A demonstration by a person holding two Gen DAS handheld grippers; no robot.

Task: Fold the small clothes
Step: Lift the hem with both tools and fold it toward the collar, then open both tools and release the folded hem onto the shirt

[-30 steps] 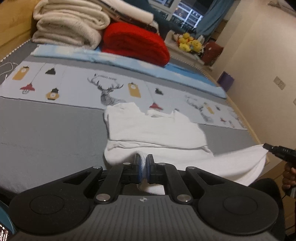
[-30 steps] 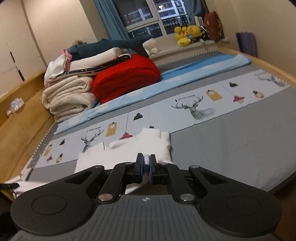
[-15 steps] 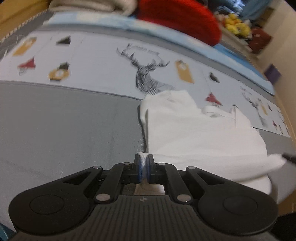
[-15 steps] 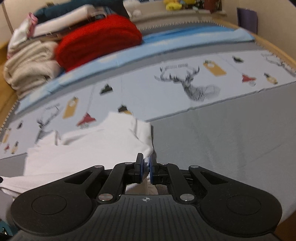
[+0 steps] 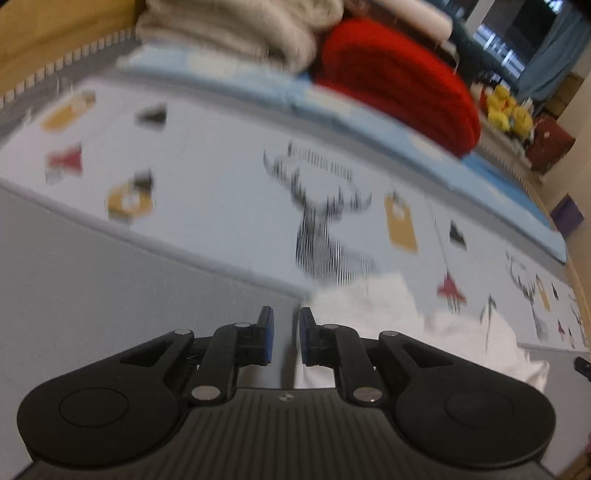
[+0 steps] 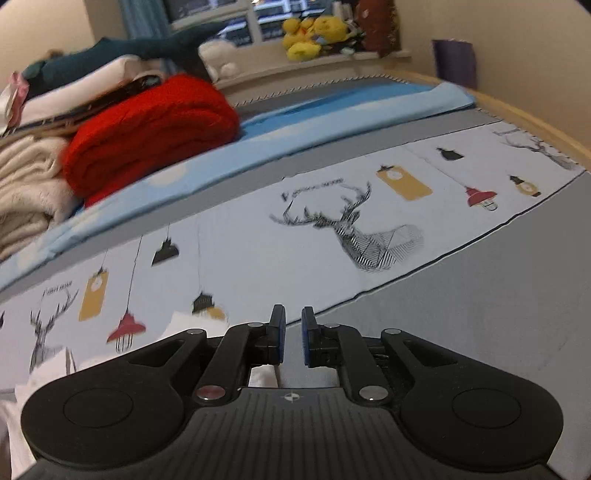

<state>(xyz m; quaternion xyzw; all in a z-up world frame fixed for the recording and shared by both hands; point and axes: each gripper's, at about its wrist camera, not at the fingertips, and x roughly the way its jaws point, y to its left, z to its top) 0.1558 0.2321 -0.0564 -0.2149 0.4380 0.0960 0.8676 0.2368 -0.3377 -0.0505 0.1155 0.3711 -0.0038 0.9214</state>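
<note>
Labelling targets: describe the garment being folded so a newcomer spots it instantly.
On the bed's grey sheet, where it meets the printed deer strip, lies a plain white garment. It is the only loose white cloth there, unlike the red blanket stacked behind.

Soft white cloth garment on matt printed bedsheet

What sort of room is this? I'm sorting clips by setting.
Most likely a bedroom: a printed bedsheet spread in a wooden bed frame, folded blankets stacked at its far end, and plush toys on the windowsill.
</note>
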